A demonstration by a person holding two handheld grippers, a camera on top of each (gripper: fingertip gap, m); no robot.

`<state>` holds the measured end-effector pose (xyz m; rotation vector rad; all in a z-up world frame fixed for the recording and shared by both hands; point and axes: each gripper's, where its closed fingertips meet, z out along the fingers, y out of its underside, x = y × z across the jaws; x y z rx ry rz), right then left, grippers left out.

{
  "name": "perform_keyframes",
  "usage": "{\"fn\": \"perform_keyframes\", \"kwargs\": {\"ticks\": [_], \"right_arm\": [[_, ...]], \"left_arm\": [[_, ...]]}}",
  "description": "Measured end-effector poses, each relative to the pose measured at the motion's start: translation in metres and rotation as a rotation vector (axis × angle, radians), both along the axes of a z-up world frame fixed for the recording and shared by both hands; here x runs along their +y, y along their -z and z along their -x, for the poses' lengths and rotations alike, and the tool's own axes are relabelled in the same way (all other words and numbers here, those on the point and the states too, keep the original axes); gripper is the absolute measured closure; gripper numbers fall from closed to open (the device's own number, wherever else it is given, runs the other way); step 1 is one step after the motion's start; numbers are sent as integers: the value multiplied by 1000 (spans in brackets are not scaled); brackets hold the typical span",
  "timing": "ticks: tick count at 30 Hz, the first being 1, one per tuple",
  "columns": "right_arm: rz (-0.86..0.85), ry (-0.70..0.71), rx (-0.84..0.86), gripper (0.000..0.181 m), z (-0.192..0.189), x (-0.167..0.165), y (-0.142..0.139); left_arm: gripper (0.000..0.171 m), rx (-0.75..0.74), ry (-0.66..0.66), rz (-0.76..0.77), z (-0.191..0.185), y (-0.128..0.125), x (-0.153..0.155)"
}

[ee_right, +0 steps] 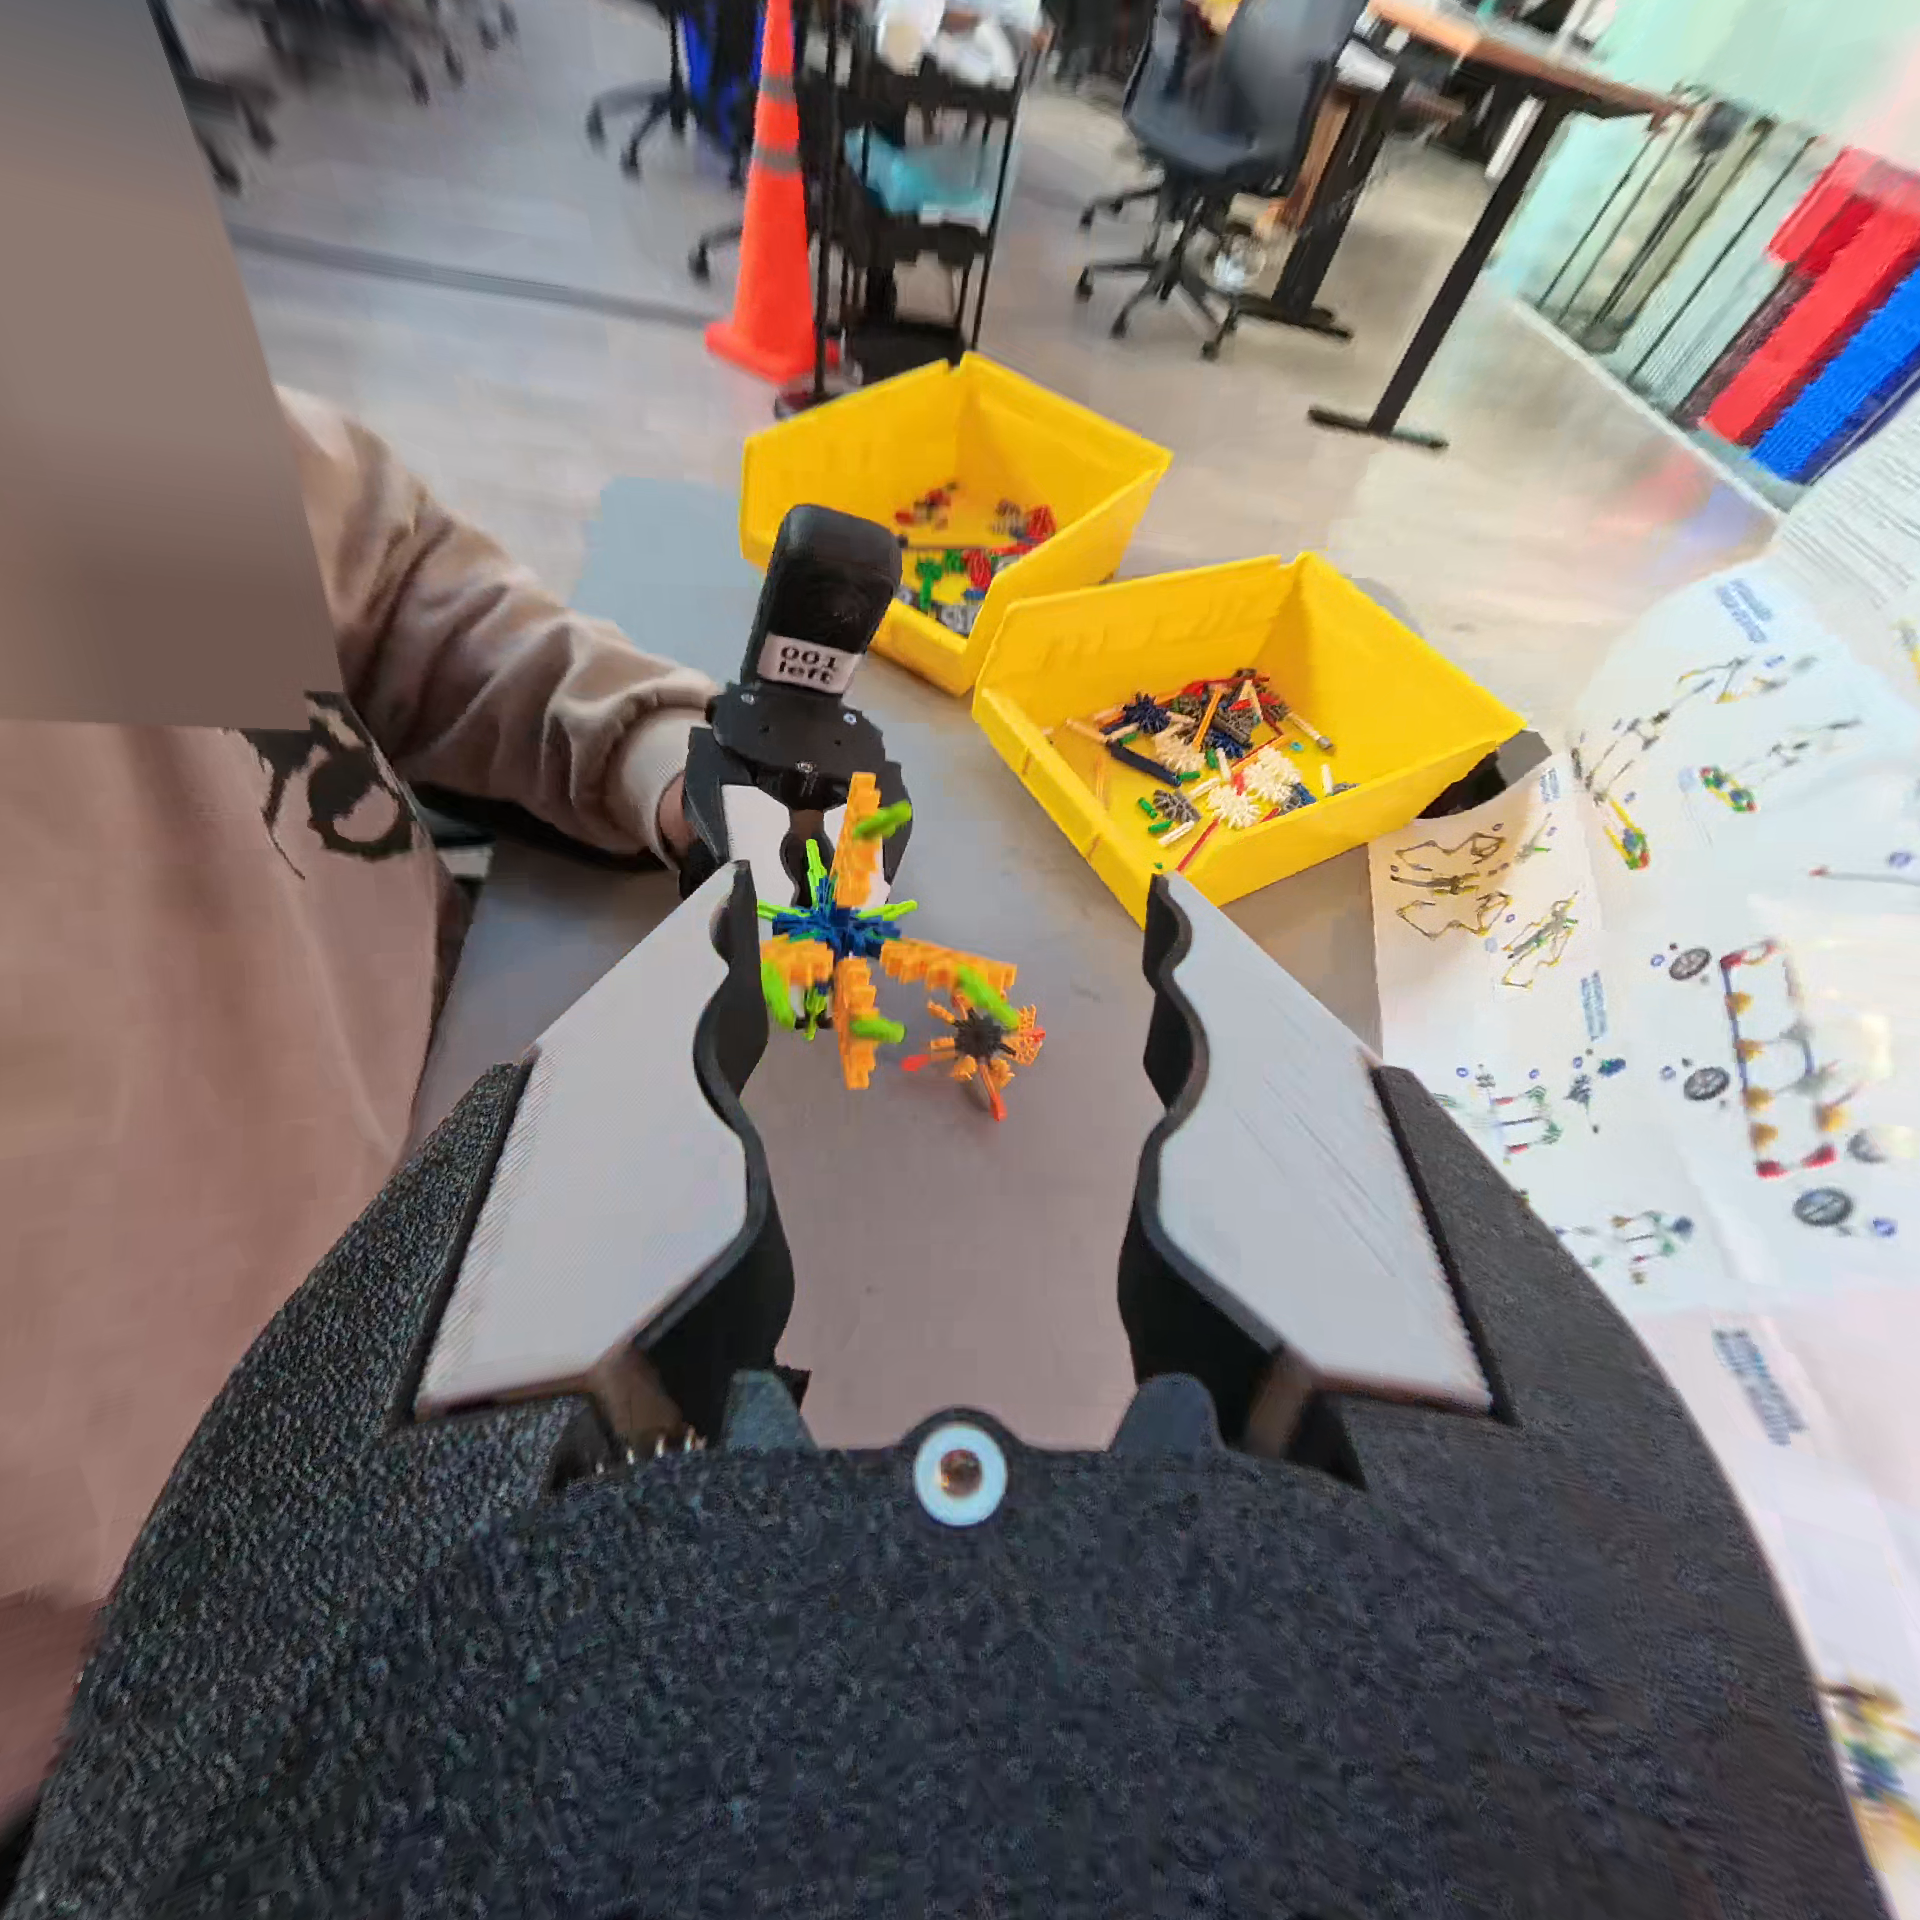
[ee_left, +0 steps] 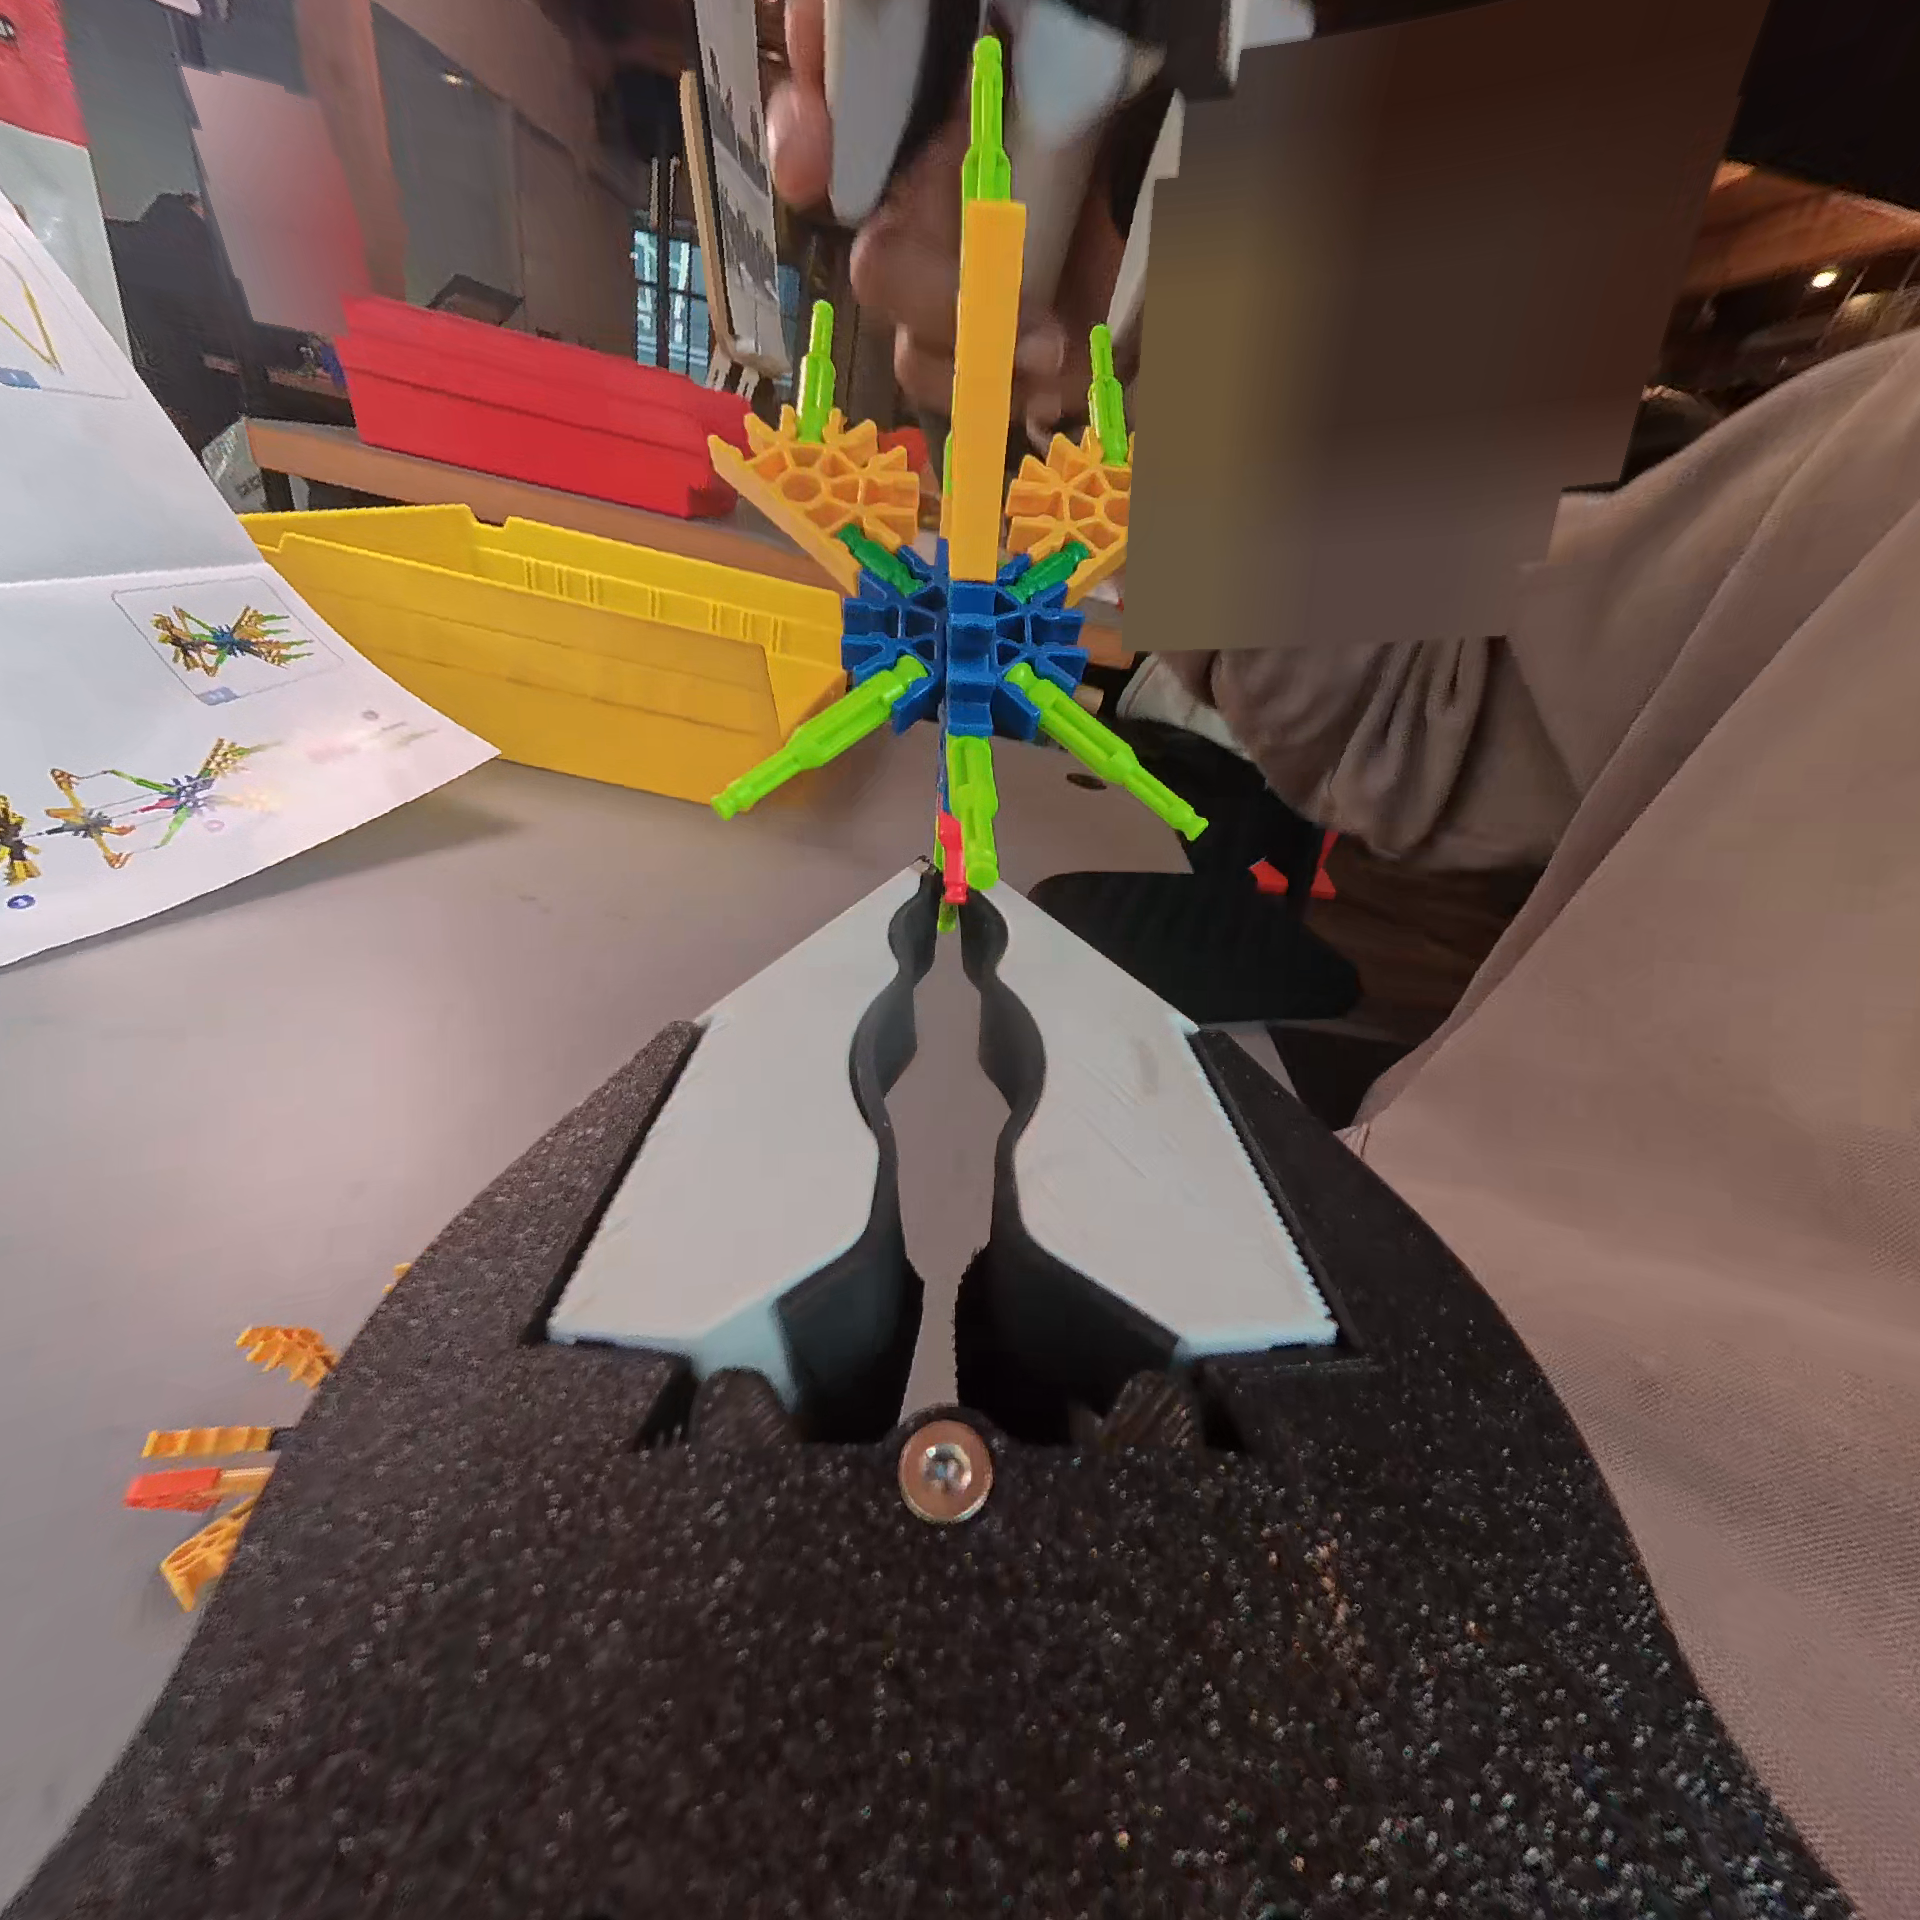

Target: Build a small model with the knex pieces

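Left gripper (ee_left: pixel 951 899): jaws pinched on a rod at the base of the blue-hubbed, green-rod, orange-connector plastic model (ee_left: pixel 961 634), held upright above the grey table (ee_left: pixel 312 1091). Right gripper (ee_right: pixel 945 914): jaws wide, empty, hovering near it. Smaller black-hubbed orange cluster (ee_right: pixel 977 1039) lies on the table (yellow parts bins (ee_right: pixel 1195 852) beyond).

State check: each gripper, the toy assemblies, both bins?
Left gripper: shut on the blue-hub construction-toy assembly with green rods, held off the table.
Right gripper: open, empty.
Small black-hub orange assembly: resting on the grey table.
Two yellow plastic bins: open-topped, holding loose pieces.
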<state>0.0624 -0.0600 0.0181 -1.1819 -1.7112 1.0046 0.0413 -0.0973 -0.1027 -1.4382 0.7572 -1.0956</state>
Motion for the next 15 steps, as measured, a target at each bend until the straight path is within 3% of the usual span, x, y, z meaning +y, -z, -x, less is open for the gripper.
{"fn": "perform_keyframes", "kwargs": {"ticks": [3, 6, 9, 13, 15], "right_arm": [[203, 29, 93, 110, -15, -2, 41], [350, 23, 175, 107, 7, -24, 79], [487, 29, 261, 109, 39, -35, 89], [517, 19, 283, 144, 59, -28, 90], [528, 7, 258, 145, 60, -24, 92]], "left_arm": [[168, -83, 18, 16, 3, -9, 0], [168, -97, 21, 41, 2, -7, 2], [168, -67, 15, 61, 0, 1, 4], [168, -62, -5, 100, 4, 5, 8], [168, -64, -9, 132, 7, 7, 10]]}}
